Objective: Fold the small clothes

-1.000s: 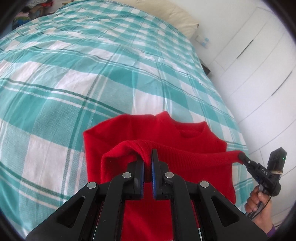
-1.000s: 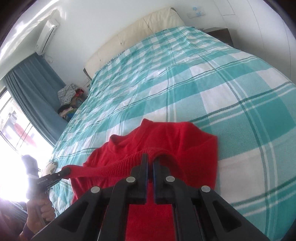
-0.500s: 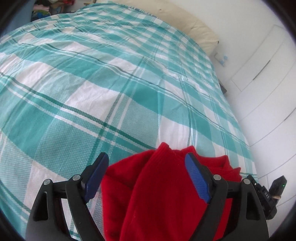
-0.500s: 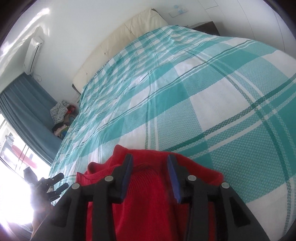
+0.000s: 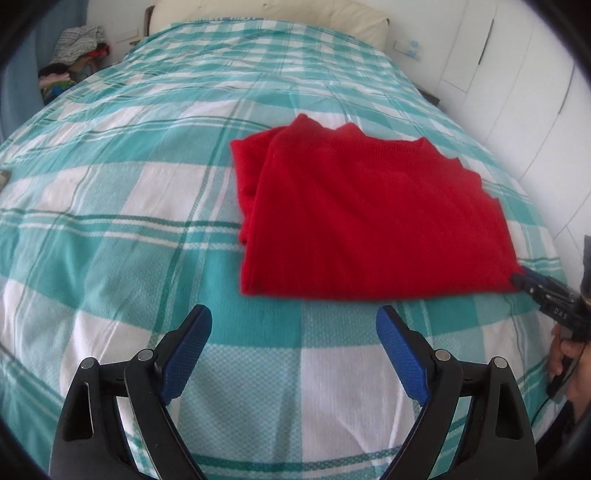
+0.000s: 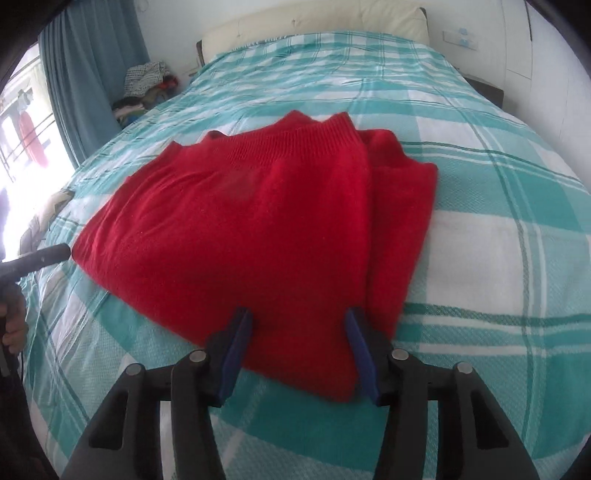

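I see the red sweater (image 5: 369, 218) lying folded on the bed (image 5: 122, 192), a flat stack of layers on the teal-and-white checked cover, with its ribbed hem and collar edges turned toward the headboard (image 6: 314, 22).

My left gripper (image 5: 293, 332) hangs over bare bedcover just short of the sweater's near edge. Its fingers (image 5: 184, 350) are spread wide and opening, with nothing between them but the cover.

My right gripper (image 6: 299, 339) sits over the sweater's near corner. Its fingers (image 6: 232, 354) stand partly apart and are opening; the red knit lies between them, but the blue pads are clear of it on both sides, so I have no hold on the cloth.

In the left wrist view the right gripper's tips (image 5: 532, 284) reach the sweater's near right corner, with a hand (image 5: 565, 354) on its handle.

A pile of clothes (image 6: 144, 85) sits beside the bed near the blue curtain (image 6: 85, 66), and white cupboard doors (image 5: 517, 74) line the other side.
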A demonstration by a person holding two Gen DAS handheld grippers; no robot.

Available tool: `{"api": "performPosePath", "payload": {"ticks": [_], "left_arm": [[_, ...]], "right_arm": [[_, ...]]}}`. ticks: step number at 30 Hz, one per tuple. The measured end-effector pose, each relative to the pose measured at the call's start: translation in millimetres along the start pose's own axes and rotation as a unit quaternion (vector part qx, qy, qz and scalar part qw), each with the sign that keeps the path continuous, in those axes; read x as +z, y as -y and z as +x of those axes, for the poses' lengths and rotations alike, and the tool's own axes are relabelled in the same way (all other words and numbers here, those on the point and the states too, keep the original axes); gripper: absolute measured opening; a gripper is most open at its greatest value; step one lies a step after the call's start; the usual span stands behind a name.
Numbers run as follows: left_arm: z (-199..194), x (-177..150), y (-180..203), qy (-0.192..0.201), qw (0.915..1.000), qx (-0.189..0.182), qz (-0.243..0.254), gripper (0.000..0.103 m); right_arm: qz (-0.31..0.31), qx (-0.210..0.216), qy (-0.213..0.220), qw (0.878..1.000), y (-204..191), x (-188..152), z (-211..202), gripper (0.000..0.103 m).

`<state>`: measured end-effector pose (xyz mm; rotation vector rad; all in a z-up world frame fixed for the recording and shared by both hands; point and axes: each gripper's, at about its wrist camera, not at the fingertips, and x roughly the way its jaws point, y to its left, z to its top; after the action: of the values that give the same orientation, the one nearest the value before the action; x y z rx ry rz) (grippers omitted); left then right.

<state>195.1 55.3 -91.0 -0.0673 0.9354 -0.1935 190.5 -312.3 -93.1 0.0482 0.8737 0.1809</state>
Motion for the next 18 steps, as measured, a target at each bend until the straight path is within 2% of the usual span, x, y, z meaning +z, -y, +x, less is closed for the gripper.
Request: {"api": "performPosePath", "payload": {"ticks": [1, 2, 5, 8, 18], "left_arm": [[-3, -7, 3, 0.005, 0.9999, 0.012, 0.001, 0.095], [-4, -13, 6, 0.013, 0.9997, 0.022, 0.001, 0.095], [0, -25, 15, 0.032, 0.9978, 0.057, 0.011, 0.096], [12, -30, 20, 0.027, 0.996, 0.081, 0.025, 0.096], [20, -38, 9, 0.029, 0.9974, 0.066, 0.005, 0.101]], "right_arm": [[0.001, -0.018, 0.01, 1.0, 2, -6, -10, 0.051], [0.004, -0.017, 0.022, 1.0, 3, -12, -19, 0.051], [0.02, -0.009, 0.048, 0.999, 3, -26, -43, 0.051], [0.024, 0.004, 0.065, 0.998, -6, -34, -53, 0.052], [0.011, -0.013, 0.048, 0.999, -26, -47, -22, 0.053]]}}
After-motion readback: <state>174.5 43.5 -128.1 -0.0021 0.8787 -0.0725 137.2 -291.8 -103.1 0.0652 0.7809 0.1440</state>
